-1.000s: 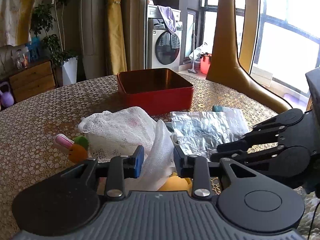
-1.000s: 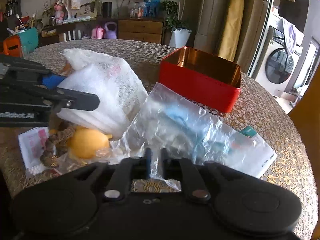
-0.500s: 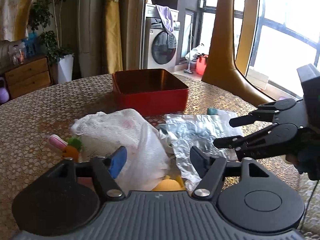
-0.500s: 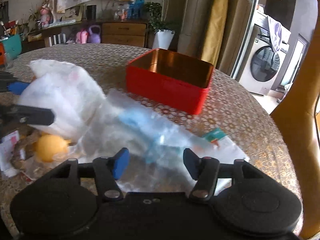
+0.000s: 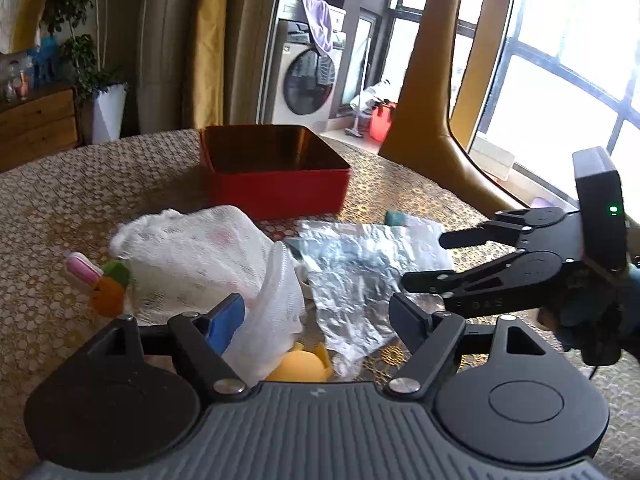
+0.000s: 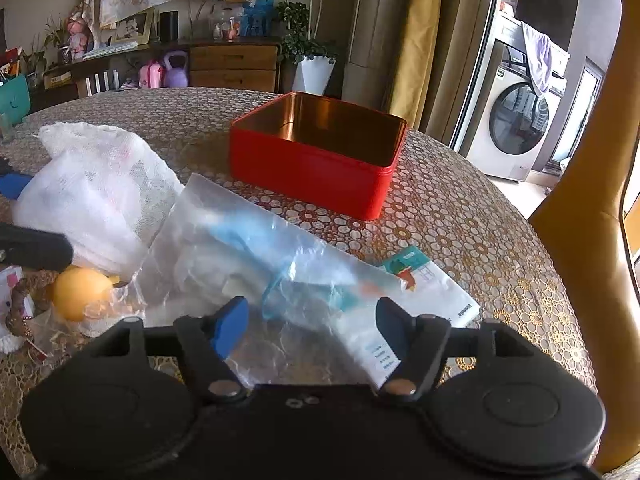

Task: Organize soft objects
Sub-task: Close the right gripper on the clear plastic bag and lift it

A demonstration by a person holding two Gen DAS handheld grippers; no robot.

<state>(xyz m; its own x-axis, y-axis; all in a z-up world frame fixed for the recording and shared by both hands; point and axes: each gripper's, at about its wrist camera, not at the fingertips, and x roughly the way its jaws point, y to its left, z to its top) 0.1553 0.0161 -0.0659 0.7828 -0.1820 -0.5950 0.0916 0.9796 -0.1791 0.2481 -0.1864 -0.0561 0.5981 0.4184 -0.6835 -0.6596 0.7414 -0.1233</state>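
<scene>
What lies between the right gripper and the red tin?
In the right wrist view, the crinkled clear plastic bag lies between the right gripper and the red tin, then a bare strip of tablecloth.

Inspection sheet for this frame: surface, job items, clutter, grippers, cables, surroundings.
Surface: round table, patterned gold cover.
Job's things: white mesh bag; clear plastic bag lying flat; red tin, open, nothing visible inside.
Clutter: yellow ball; orange and pink toy; printed leaflet.
Grippers: left gripper open, astride the mesh bag's edge; right gripper open over the plastic bag.
Cables: nothing seen.
Surroundings: washing machine, chair, potted plant.
</scene>
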